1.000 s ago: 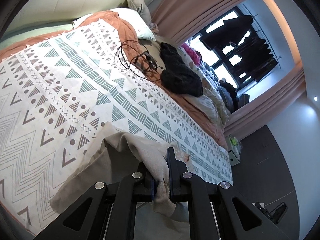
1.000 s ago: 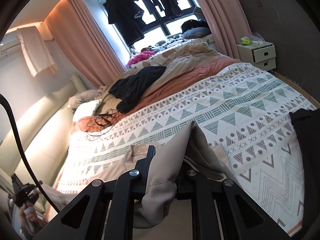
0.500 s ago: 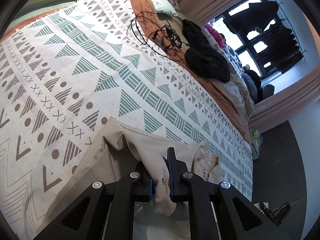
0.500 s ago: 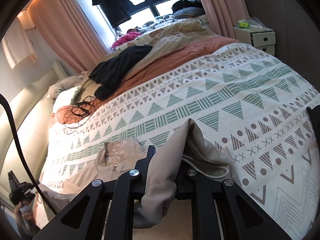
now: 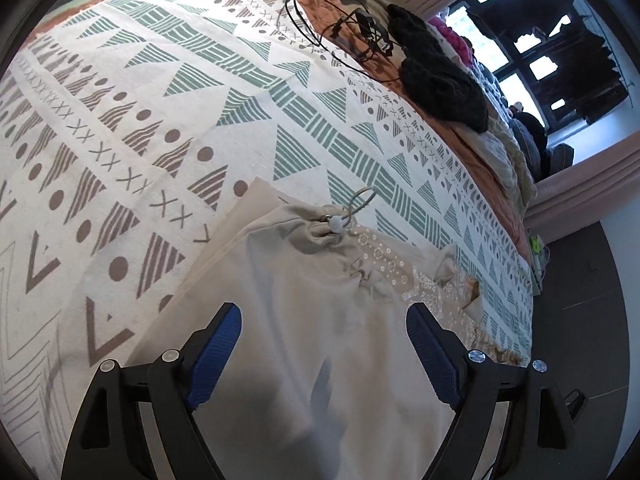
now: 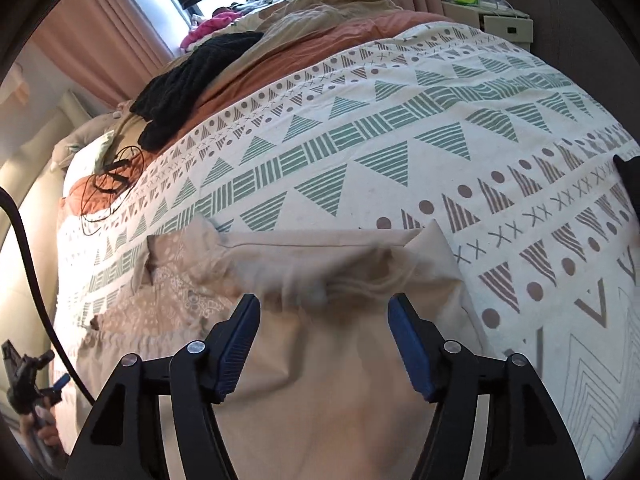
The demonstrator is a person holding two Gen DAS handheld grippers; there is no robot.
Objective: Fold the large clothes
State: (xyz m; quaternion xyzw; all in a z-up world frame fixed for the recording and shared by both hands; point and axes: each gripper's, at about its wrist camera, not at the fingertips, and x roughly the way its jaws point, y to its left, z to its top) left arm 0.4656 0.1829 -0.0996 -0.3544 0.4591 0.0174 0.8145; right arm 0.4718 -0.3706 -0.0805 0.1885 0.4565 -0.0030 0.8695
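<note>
Beige garment [image 5: 320, 320] on bedspread [image 5: 160, 100], grippers opening (released)

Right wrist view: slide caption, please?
Right claw opening above the beige garment just laid on the patterned bedspread.

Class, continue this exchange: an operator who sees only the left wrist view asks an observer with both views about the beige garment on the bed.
Operator: Is the right gripper gripping the garment?
Observer: No. The right gripper is opening, with its pads clear of the beige garment that lies flat beneath it.
Operator: Anything on the bed beyond the garment on that side?
Observer: Yes, a black item lies at the edge of the patterned bedspread, apart from the garment.
</note>
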